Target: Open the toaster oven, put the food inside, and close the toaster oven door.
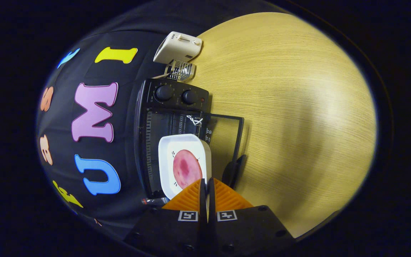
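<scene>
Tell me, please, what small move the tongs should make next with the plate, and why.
Probably a short push forward into the toaster oven. The tongs are shut on the near rim of the white plate, which carries the pink food. The glass door hangs open and the plate sits at the oven's mouth, seemingly only partly inside, so it likely needs to go deeper before release.
</scene>
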Action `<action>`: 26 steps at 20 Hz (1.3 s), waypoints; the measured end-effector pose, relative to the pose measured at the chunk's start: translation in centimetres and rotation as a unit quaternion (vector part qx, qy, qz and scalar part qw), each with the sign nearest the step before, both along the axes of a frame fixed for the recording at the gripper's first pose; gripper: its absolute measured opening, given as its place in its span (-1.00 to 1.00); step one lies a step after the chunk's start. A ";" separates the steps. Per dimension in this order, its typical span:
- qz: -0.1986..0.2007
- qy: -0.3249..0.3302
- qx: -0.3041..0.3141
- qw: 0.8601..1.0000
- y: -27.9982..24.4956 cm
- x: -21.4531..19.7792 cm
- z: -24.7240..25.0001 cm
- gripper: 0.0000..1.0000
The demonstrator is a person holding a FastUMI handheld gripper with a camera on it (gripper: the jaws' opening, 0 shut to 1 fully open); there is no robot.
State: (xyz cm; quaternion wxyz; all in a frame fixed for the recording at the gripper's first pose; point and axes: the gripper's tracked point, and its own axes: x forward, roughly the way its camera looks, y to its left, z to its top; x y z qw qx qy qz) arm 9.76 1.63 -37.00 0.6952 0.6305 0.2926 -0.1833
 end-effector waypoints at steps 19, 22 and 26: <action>-0.096 -0.030 0.035 0.994 3.9 15.3 -3.3 -0.90; -0.096 -0.044 0.053 0.993 3.9 15.4 -2.7 -0.75; -0.074 -0.065 0.052 0.994 4.4 14.8 -1.0 0.25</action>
